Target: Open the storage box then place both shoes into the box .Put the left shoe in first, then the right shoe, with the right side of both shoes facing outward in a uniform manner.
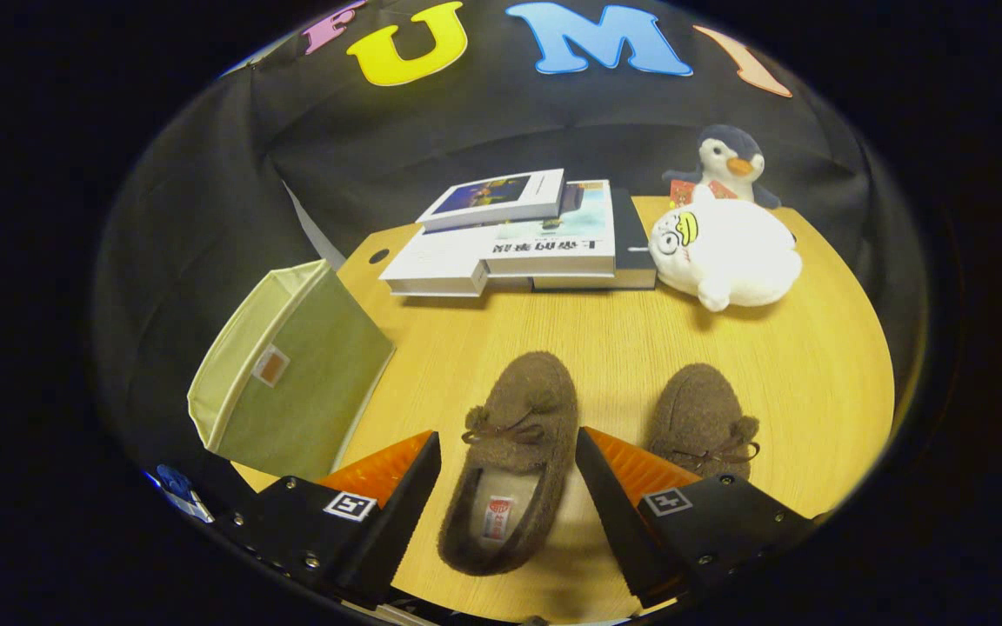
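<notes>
The gripper [508, 474] is spread wide, one finger on each side of the left shoe [511, 461], with gaps between the fingers and the shoe's sides, so nothing is grasped.

The left shoe is a brown fuzzy slipper lying flat on the wooden table [553, 330]. Its toe points away from the gripper and its open heel end lies between the fingers. A small brown bow sits on its top, and the pale lining inside carries a little label.

The right shoe [703, 419] is a matching brown slipper with its own bow, lying on the table just to the right of the left shoe, apart from it; the right finger covers its heel end.

To the left of the left shoe, at the table's edge, the storage box [292, 374] is a pale green fabric bin, seemingly lying folded flat, with a small tag on its side.

Beyond the left shoe, at the far side of the table, lies a stack of books [518, 239]. To the right of the books rests a white plush toy [723, 252], with a penguin plush [727, 161] behind it.
</notes>
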A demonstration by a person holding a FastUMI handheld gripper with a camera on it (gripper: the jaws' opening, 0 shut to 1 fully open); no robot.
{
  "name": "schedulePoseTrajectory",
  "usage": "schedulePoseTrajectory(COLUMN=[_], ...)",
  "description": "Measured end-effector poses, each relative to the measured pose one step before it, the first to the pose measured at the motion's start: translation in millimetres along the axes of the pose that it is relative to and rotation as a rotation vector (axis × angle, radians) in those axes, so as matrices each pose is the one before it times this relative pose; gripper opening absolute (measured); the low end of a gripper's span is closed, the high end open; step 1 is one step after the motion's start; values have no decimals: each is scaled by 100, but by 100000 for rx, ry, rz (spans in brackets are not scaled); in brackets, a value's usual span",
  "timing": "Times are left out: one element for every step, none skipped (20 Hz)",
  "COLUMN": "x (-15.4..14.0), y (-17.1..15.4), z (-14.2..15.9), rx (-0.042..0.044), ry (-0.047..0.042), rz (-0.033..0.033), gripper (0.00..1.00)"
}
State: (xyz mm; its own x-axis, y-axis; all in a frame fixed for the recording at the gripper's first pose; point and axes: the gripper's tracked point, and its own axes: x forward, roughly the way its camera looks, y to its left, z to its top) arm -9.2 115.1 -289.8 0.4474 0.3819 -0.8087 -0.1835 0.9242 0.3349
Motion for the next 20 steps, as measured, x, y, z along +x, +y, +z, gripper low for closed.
schedulePoseTrajectory(x=[480,404,406,277,423,200,326,280,208,250,216,88,71,-50,-21,-328,507,-360,-214,-297], y=[-451,-354,-370,-303,-428,-174,-105,-269,-112,-222,114,96,80,153,-67,-202,671,80,-458,304], z=[-816,-584,-703,-443,-620,-455,-577,-452,-450,-170,-240,-94,-200,-49,72,433,-562,-24,723,-217], rx=[85,-70,66,705,600,788,746,544,968,1040,1804,1408,1305,1497,1938,5530,3602,1460,1980,2418], ry=[2170,1876,1600,1495,1442,1575,1707,1617,736,827,779,865,1459,1231,60,-988,1779,373,-1574,-188], rz=[-653,-777,-973,-987,-1065,-484,-384,-1022,-765,-793,518,385,1053,1212,634,-776,2491,599,-1259,680], gripper=[95,95,94,92,88,85,85,85,85,68,59,54,54,54,54,40,26,12,13,1])
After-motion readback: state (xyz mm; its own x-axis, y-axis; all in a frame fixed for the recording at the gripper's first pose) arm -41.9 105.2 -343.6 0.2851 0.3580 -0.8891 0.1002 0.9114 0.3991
